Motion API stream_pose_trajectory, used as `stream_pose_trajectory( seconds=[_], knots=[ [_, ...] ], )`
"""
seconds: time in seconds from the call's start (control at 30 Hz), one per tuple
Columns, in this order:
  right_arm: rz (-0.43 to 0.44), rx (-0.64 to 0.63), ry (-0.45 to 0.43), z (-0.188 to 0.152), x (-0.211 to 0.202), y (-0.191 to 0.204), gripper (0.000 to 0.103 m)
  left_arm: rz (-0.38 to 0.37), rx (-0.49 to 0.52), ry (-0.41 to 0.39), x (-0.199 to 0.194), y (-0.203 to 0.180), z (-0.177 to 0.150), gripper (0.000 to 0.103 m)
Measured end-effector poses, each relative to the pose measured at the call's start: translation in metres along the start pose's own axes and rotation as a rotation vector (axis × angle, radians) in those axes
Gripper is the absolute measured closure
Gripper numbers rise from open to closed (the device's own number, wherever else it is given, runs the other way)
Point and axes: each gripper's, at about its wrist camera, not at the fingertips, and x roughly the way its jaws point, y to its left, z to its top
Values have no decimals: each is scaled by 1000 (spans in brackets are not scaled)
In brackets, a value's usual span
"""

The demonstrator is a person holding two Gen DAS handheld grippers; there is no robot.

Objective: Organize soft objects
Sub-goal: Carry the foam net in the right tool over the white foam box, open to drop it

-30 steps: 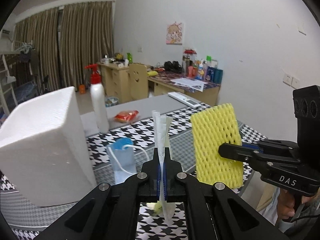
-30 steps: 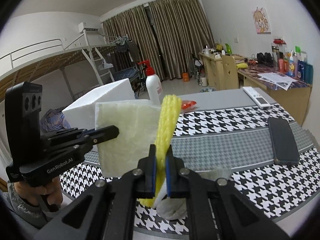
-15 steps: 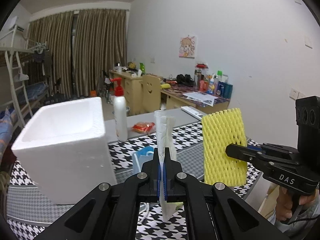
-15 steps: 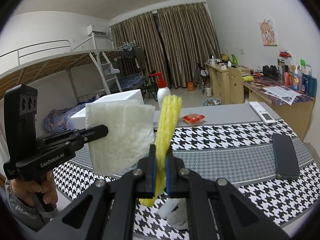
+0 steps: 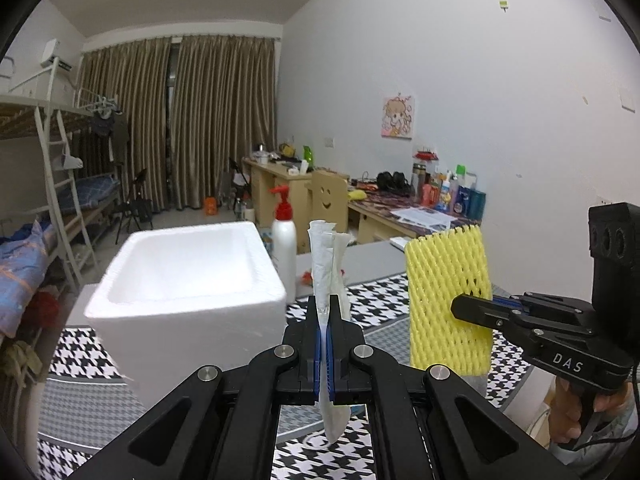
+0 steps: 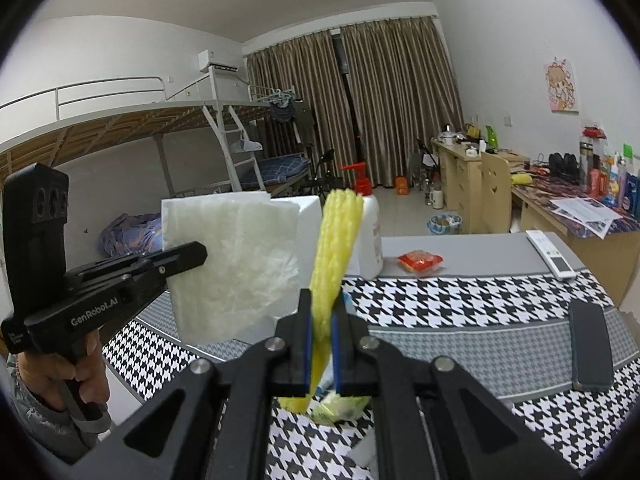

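Left gripper (image 5: 324, 336) is clamped on a white foam sheet (image 5: 327, 264), right gripper (image 6: 321, 344) on yellow foam net (image 6: 335, 248), both held up above the table (image 6: 460, 320), foam box (image 5: 188, 280) just left.

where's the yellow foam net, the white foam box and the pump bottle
yellow foam net (image 5: 444, 280), left wrist view, upper mesh face
white foam box (image 5: 192, 312), left wrist view, front wall below the rim
pump bottle (image 5: 284, 256), left wrist view, white body
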Motion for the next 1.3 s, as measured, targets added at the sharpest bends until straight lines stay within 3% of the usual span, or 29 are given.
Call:
stream_pose_trajectory(
  seconds=[0.63, 1.3],
  knots=[
    [24, -46, -54, 25, 13, 19, 93, 58, -2, -91, -22, 29, 21, 101],
    [83, -80, -66, 47, 34, 42, 93, 185, -27, -141, -40, 58, 32, 101]
  ],
)
